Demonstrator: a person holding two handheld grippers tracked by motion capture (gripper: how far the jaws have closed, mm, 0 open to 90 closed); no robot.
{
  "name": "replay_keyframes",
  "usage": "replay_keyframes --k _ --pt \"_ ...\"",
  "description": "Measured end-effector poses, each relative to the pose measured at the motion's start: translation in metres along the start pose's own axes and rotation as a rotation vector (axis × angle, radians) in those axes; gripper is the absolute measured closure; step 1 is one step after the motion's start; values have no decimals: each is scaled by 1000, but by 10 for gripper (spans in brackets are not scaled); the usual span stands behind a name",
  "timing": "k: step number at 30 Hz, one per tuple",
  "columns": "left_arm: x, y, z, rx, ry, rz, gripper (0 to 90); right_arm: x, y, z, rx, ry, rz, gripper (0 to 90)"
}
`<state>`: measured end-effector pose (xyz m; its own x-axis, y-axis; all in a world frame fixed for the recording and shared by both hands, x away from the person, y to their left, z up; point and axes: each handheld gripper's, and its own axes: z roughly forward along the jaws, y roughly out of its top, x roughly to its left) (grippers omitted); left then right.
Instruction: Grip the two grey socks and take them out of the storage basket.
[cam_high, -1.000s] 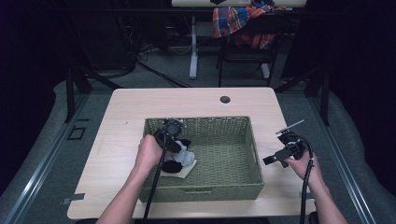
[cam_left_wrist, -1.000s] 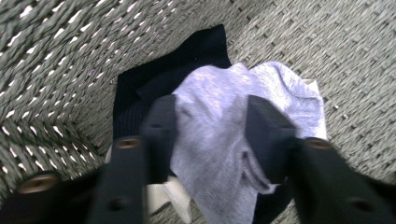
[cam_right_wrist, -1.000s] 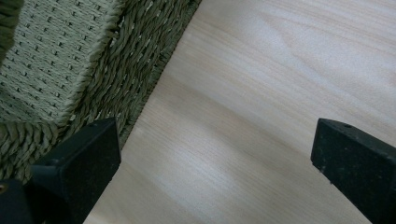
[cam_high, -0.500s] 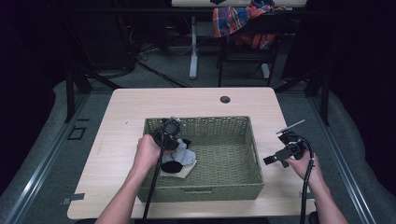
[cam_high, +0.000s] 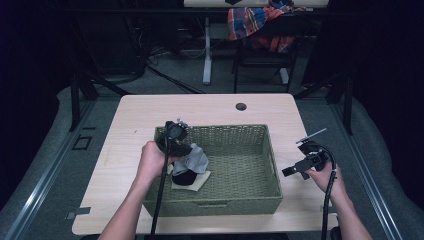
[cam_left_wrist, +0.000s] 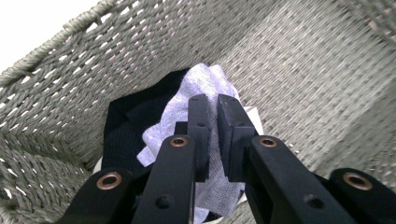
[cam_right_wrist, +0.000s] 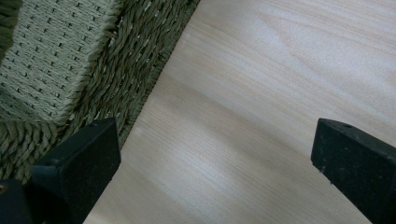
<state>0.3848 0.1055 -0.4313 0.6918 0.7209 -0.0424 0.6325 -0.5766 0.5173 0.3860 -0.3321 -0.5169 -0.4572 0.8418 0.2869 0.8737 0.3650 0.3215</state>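
Pinching a fold of light grey cloth (cam_left_wrist: 205, 88), the left claw (cam_left_wrist: 211, 105) has just finished closing its jaws, which now sit almost together with the fabric caught between them. In the high view this left claw (cam_high: 184, 148) sits left of centre in the frame, inside the left end of the woven basket (cam_high: 260, 131), and the grey cloth (cam_high: 194, 160) hangs from it above a black garment (cam_high: 184, 177) and a pale cream piece (cam_high: 199, 180) lying on the basket floor. In the left gripper view the black garment (cam_left_wrist: 128, 126) lies under and to the left of the grey cloth, close to the basket's wall (cam_left_wrist: 56, 74).

At the right of the high view, the right claw (cam_high: 290, 172) rests in the person's hand just outside the basket's right side, over the table (cam_high: 130, 115). Its jaws stand wide apart with nothing between them; in the right gripper view the right claw (cam_right_wrist: 212, 154) looks down on bare wood (cam_right_wrist: 261, 84), with the basket's rim (cam_right_wrist: 121, 60) in the upper left of that frame.

At the top of the high view a plaid cloth (cam_high: 255, 20) hangs over a chair behind the table.
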Motion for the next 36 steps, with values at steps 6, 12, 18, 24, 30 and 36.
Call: replay_keyframes --k 6,12,18,24,30,36 --pt "-1 1 -17 -48 -13 -2 844 0 0 0 0 2 0 12" --pt "-1 2 -29 -76 -32 0 844 0 0 0 0 0 0 12" --pt "-1 3 -37 -77 -35 1 844 0 0 -1 8 -1 -7 12" --pt "-1 7 -51 -95 -40 7 844 0 0 0 -1 3 1 12" --pt "0 13 -60 -101 -35 16 844 1 -1 0 -13 2 13 12" --pt "6 18 -68 -97 -18 12 844 -1 0 -1 14 -3 -7 12"
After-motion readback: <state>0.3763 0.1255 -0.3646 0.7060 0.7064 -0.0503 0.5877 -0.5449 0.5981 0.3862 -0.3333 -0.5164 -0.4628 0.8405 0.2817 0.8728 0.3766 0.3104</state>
